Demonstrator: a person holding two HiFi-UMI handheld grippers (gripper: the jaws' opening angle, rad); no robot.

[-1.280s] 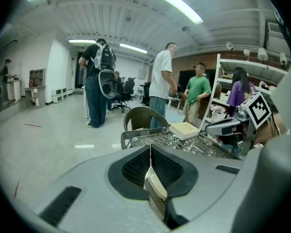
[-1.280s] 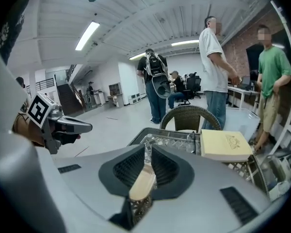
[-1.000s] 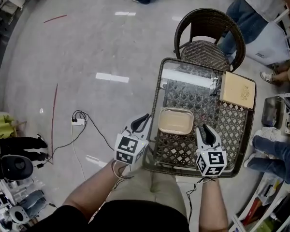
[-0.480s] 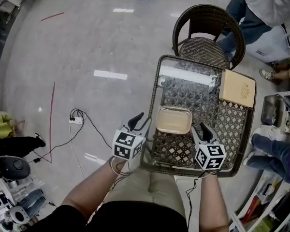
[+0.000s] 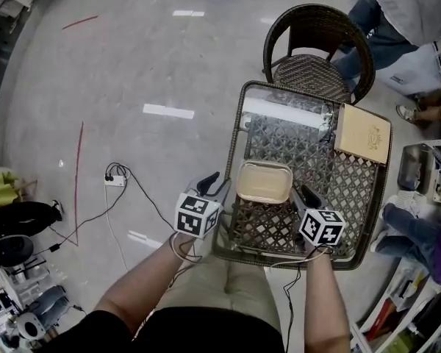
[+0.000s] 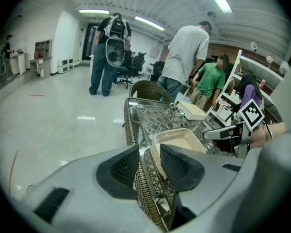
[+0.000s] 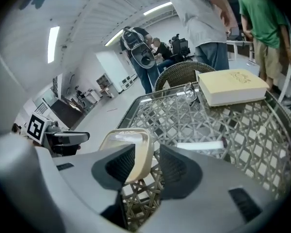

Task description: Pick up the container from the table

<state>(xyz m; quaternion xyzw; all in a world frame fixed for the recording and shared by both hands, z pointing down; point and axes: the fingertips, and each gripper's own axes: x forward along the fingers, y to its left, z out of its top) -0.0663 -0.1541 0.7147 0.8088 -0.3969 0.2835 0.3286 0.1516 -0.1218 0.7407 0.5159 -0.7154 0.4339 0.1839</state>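
Note:
A shallow beige container (image 5: 264, 182) sits near the front of a glass-topped wicker table (image 5: 232, 153). My left gripper (image 5: 214, 185) is at the container's left side. Its jaws are opening, and in the left gripper view the table's wicker rim (image 6: 146, 193) and the container's (image 6: 182, 142) near edge lie between them, untouched by the pads. On the other side, my right gripper (image 5: 304, 196) stands open. In the right gripper view the container's rim (image 7: 136, 152) runs into the gap of the right gripper (image 7: 148, 168), with the pads apart from it.
A cream book (image 5: 361, 134) and a pair of glasses (image 5: 325, 129) lie at the table's far right. A wicker chair (image 5: 320, 50) stands behind the table, with people beyond it and to the right. A power strip with cables (image 5: 117, 184) lies on the floor at left.
Both grippers have come down toward the table and closed in on the container's two sides. Their jaws stand wider apart than a second ago.

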